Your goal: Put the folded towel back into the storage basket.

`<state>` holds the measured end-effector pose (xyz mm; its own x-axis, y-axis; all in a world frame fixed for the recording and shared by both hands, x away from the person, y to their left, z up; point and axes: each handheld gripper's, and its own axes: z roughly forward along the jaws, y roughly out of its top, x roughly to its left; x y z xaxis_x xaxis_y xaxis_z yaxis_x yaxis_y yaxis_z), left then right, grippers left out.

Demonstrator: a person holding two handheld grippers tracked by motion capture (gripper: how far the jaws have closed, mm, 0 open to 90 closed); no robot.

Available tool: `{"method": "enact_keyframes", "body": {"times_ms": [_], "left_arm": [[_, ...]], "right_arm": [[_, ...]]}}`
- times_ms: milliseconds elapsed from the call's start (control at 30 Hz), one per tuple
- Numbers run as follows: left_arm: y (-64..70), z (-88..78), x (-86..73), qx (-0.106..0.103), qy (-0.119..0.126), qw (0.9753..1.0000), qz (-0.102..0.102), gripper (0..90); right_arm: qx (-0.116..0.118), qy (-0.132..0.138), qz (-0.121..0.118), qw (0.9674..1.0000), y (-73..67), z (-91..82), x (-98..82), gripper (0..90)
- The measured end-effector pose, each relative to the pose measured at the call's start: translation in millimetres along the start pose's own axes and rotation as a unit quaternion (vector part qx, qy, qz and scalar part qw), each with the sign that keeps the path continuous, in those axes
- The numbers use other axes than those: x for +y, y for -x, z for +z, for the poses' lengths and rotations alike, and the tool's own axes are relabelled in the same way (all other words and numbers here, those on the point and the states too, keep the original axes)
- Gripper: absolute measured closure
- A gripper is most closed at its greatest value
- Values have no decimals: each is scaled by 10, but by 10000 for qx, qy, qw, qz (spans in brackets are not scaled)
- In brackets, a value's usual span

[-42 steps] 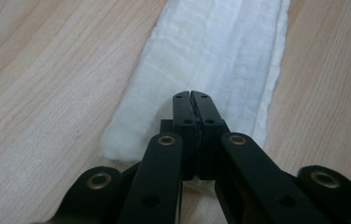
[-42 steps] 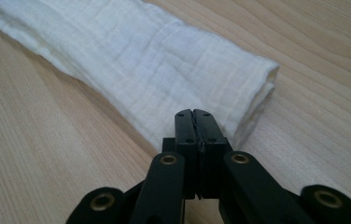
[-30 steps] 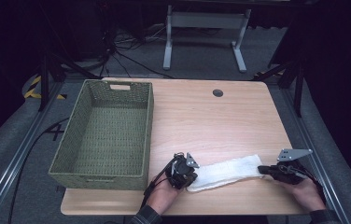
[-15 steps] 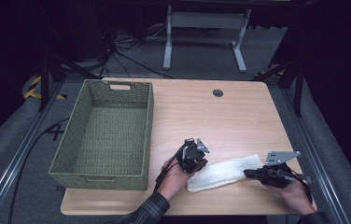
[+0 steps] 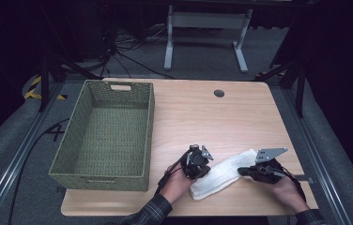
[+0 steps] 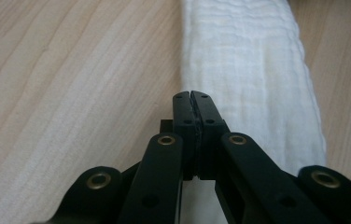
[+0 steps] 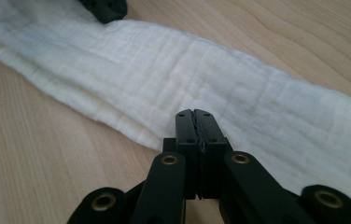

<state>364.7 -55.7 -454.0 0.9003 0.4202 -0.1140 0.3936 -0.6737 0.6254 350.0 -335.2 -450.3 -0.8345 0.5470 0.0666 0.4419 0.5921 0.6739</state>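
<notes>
The table (image 5: 240, 117) is big and made of light wood. On its left side sits a green woven basket (image 5: 86, 140). The basket has nothing in it.

Near the front edge of the table lies a white cloth (image 5: 221, 173). It is folded into a long strip and lies flat, a bit slanted. The cloth is well apart from the basket, off to its right.

The left tool (image 5: 200, 164) is at the near-left end of the cloth. Its jaws are pressed tight together, and in the left gripper view (image 6: 193, 96) the tips sit over the long edge of the cloth, where it meets the bare wood. The pictures cannot tell if a bit of cloth is pinched there.

The right tool (image 5: 243, 171) is at the other end of the cloth. Its jaws are closed too, and in the right gripper view (image 7: 195, 113) the tips rest at the cloth's edge.

The work in hand looks like folding the cloth or tidying it. The next move likely calls for both tools to open and take hold of the cloth. Then the cloth could be folded again or carried over to the basket.
</notes>
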Motion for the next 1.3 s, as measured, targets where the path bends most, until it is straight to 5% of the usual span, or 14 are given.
{"method": "enact_keyframes", "body": {"times_ms": [367, 1000, 1300], "left_arm": [[174, -32, -52, -197, -145, 9996, 170, 894], [395, 24, -33, -569, -176, 9971, 475, 893], [177, -203, -58, -513, 158, 9977, 422, 737]], "right_arm": [[-6, 61, 22, 10000, 139, 158, 166, 898], [244, 120, -404, 9988, 227, 442, 466, 886], [665, 449, -658, 9946, 79, 228, 550, 604]]}}
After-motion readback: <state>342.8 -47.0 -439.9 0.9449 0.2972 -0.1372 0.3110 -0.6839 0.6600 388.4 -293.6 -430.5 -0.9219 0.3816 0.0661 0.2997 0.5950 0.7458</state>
